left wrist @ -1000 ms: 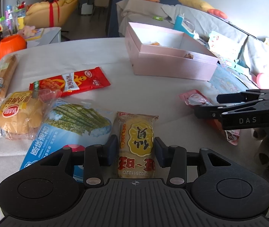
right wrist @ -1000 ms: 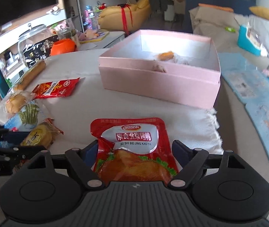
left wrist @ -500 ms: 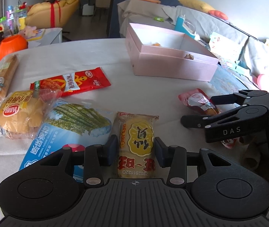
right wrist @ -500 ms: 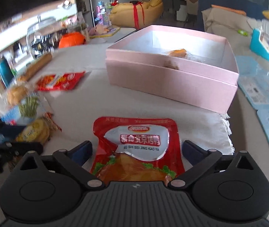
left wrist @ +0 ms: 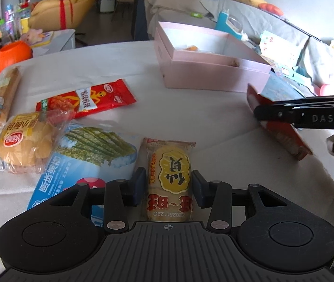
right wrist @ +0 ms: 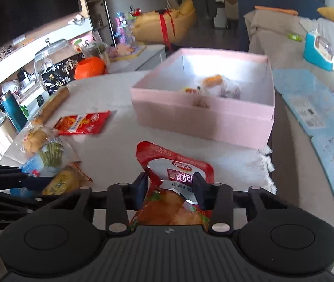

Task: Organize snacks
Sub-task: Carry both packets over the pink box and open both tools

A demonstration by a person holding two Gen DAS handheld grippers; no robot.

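Observation:
My left gripper [left wrist: 168,184] is shut on a yellow rice-cracker packet [left wrist: 169,178] that lies on the white tablecloth. My right gripper [right wrist: 170,189] is shut on a red roast-duck snack pouch [right wrist: 178,183], which is crumpled and lifted off the table; the same pouch shows in the left wrist view [left wrist: 282,131] under the right gripper's black fingers [left wrist: 303,115]. An open pink box [right wrist: 204,108] with a few small snacks inside stands beyond the pouch; it also shows in the left wrist view [left wrist: 214,72].
On the left lie a red snack packet [left wrist: 89,98], a bagged bun [left wrist: 23,138], a blue seaweed-cracker bag [left wrist: 82,155] and a long wrapped bread stick [left wrist: 2,96]. An orange pot [left wrist: 13,54] stands at the far edge. Blue mats [right wrist: 319,117] lie right of the table.
My right gripper closed on the red pouch and lifted it, crumpling it and moving it toward the pink box. My left gripper stayed shut on the cracker packet.

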